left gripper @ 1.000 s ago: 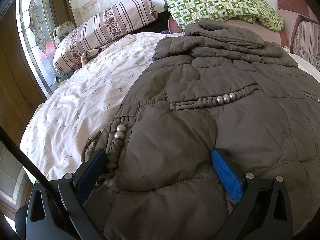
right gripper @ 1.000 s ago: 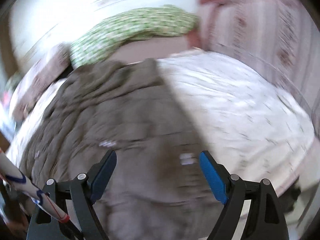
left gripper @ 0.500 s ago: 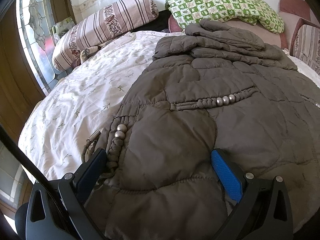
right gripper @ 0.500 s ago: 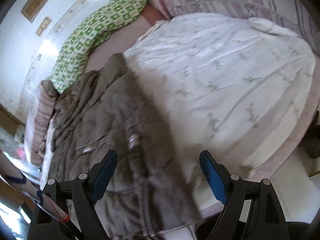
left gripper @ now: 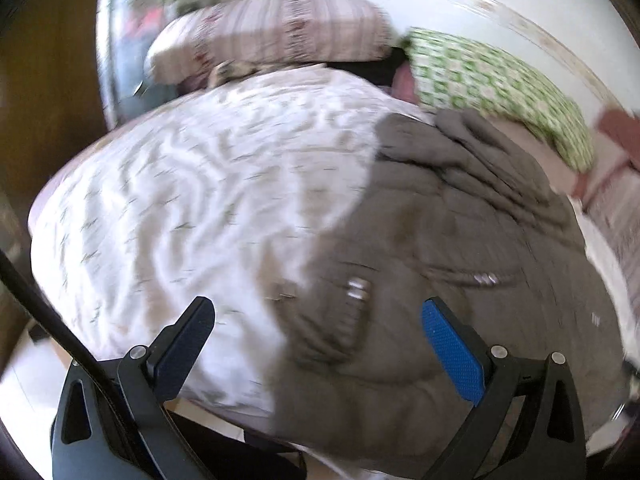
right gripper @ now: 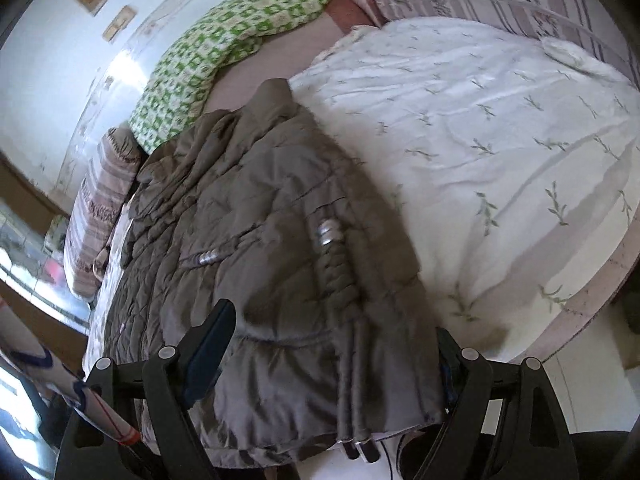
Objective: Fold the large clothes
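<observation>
Both grippers stood wide open, gripping nothing: the left gripper [left gripper: 316, 340] hung above the left edge of the brown quilted coat [left gripper: 460, 248], and the right gripper [right gripper: 332, 344] straddled the coat's near hem. Spread lengthwise on the white floral bedsheet [right gripper: 500, 120], the coat reached toward a green checked pillow [right gripper: 224, 48] and a striped bolster [left gripper: 276, 36].

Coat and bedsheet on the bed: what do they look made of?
Coat: looks like a padded synthetic shell, brown-grey, slight sheen; stitched quilting puffs between seams, with braided cord trim and silvery beads, probably metal or plated plastic. Bedsheet: thin matte woven cloth, likely cotton or a blend; fine creases, printed green sprigs.
</observation>
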Demonstrator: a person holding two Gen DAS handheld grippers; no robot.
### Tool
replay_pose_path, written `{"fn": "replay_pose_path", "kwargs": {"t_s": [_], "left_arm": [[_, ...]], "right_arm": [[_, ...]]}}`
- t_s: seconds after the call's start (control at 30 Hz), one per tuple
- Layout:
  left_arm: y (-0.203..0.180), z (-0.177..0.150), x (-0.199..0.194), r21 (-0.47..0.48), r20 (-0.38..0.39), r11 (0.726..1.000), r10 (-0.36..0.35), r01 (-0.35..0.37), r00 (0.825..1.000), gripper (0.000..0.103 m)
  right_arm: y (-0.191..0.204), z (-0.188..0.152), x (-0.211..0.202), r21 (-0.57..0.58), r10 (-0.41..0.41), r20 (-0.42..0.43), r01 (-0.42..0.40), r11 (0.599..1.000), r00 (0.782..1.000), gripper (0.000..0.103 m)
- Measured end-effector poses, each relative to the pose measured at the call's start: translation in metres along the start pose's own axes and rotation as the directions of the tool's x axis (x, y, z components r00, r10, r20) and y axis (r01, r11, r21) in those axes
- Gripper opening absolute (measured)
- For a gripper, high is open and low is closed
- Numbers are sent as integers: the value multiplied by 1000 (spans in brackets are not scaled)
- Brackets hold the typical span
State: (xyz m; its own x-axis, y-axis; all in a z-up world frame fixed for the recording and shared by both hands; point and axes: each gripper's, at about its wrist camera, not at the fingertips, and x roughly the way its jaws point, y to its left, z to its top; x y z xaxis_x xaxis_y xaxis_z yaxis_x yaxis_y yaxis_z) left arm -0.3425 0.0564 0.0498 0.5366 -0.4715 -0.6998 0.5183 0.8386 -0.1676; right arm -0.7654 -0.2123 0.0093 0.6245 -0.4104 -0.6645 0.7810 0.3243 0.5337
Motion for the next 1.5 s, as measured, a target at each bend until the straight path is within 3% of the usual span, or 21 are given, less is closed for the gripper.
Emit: {"fn": "replay_pose_path", "kwargs": {"t_s": [0.17, 0.27, 0.37, 0.43, 0.6, 0.73, 0.93, 1.13, 1.2, 1.27, 1.3, 1.4, 1.5], "left_arm": [[36, 4, 18, -141, -91, 990, -35, 21, 995, 103], [44, 0, 27, -187, -128, 981, -76, 51, 989, 98], [31, -1, 26, -122, -117, 990, -91, 77, 989, 83], [18, -4, 18, -60, -79, 995, -84, 80, 993, 66], [-9, -5, 12, 82, -21, 991, -100, 102, 995, 63], [-8, -9, 32, 72, -108, 989, -119, 127, 987, 55], [5, -25, 26, -31, -164, 981, -194, 191, 967, 55], [-6, -48, 10, -5, -169, 975, -220, 223, 961, 55], [-13, -51, 5, 14, -153, 967, -251, 256, 956, 55], [-20, -51, -2, 51, -122, 962, -262, 270, 957, 55], [-24, -51, -5, 73, -100, 960, -261, 269, 960, 55], [-33, -47, -1, 101, -74, 961, -249, 256, 966, 55], [-35, -48, 11, 100, -106, 969, -214, 224, 971, 55]], "right_arm": [[10, -1, -9, -40, 39, 63, -37, 999, 997, 86], [7, -2, -3, -29, 22, 45, -21, 999, 999, 86], [6, -3, 0, -23, 15, 38, -14, 1000, 999, 86], [6, -2, 1, -26, 11, 34, -10, 1000, 999, 86], [3, -2, 7, -20, 0, 15, 1, 1000, 1000, 86], [2, -2, 9, -18, -6, 8, 6, 1000, 1000, 87], [0, -1, 10, -8, -3, 2, 3, 1000, 1000, 87], [2, -1, 12, -14, 5, -4, -5, 1000, 1000, 86], [6, -1, 9, -30, 15, 11, -15, 999, 1000, 78], [12, -2, 4, -56, 37, 31, -35, 998, 999, 63], [15, -2, 2, -74, 50, 43, -46, 996, 998, 60], [18, -5, 7, -101, 21, 25, -18, 995, 999, 59], [1, -6, 18, -12, 9, -31, -10, 1000, 999, 64]]}}
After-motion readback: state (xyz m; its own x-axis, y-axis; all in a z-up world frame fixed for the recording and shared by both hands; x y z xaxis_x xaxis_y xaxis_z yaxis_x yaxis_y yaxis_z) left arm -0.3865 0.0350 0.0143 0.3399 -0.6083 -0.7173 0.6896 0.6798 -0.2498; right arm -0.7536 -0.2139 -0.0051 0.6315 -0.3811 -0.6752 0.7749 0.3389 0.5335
